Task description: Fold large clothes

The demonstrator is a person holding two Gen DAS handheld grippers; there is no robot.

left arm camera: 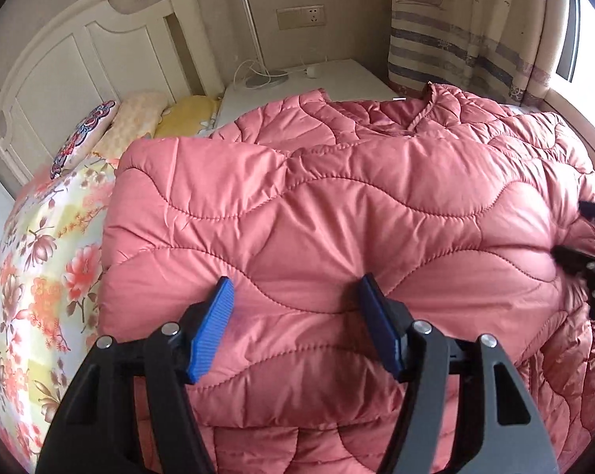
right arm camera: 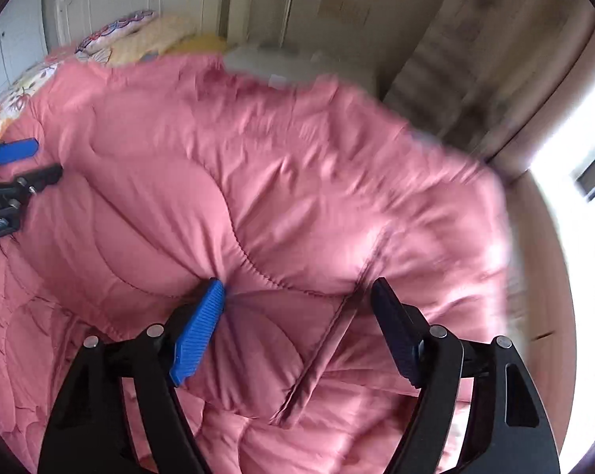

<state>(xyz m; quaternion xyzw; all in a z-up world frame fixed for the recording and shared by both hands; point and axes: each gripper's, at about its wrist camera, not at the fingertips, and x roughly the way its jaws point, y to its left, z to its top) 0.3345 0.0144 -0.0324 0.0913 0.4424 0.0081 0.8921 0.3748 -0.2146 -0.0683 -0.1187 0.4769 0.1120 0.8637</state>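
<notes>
Left gripper (left arm camera: 293, 296) and right gripper (right arm camera: 297, 296), jaws wide and holding nothing, press the coat (left arm camera: 376, 197) mid-frame (likely flattening its fold).

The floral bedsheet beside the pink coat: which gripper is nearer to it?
Left. The left gripper hovers over the pink quilted coat near its edge bordering the floral bedsheet; the right gripper is farther across the coat, toward the window side.

White headboard (left arm camera: 60, 59), nightstand (left arm camera: 348, 79), striped curtain (left arm camera: 467, 35).

One pink quilted coat (left arm camera: 336, 213); two tools: left (left arm camera: 295, 292), right (right arm camera: 297, 290); three pillows (left arm camera: 139, 118).
</notes>
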